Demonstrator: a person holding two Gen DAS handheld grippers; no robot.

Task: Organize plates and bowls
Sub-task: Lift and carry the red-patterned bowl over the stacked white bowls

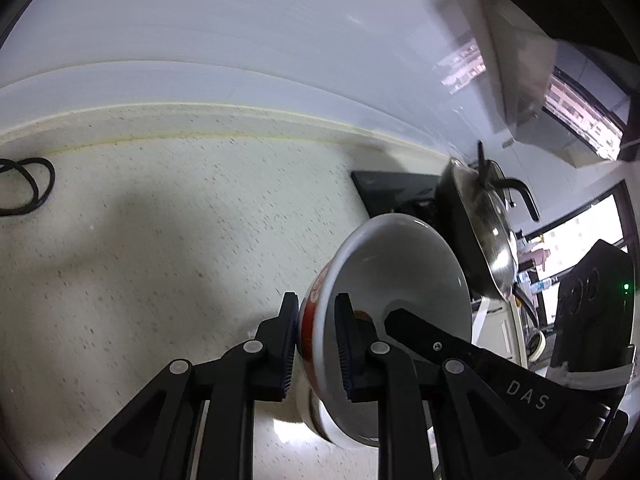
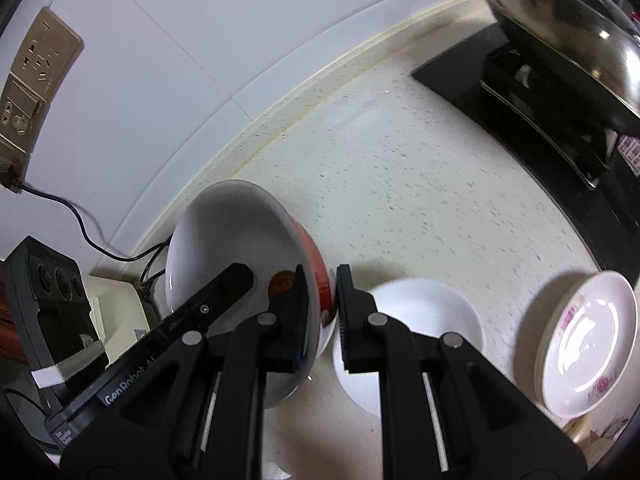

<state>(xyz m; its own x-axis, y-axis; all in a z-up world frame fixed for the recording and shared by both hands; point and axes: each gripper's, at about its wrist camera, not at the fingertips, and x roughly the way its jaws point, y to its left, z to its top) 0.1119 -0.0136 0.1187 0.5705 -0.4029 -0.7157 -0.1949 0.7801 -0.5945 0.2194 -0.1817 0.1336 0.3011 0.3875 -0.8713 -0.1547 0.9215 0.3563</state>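
Bowl: the red-and-white bowl hangs between your two grippers above the speckled worktop, tilted, its white inside facing each camera.
Left gripper: your left gripper has its fingers clamped on the bowl's rim, one pad on the red outer wall, the other inside.
Right gripper: your right gripper pinches the opposite rim the same way, fingers nearly together with only the thin wall between them.
Why two grips: my reading is that a wide, smooth bowl held by one thin edge would swing or slip, so opposite grips keep it steady.
White bowl: the plain white bowl sits on the worktop just below and beside your right fingers, likely the nesting spot.
Plates: the floral plates lie stacked at the right edge, apart from the bowls, so like is grouped with like.
Stove side: the pan with lid stands on the black hob, well apart.
Cable: a black cable lies at the far left, out of the way.
Next: level the bowl before lowering it, I'd judge, or its foot will catch the white rim.
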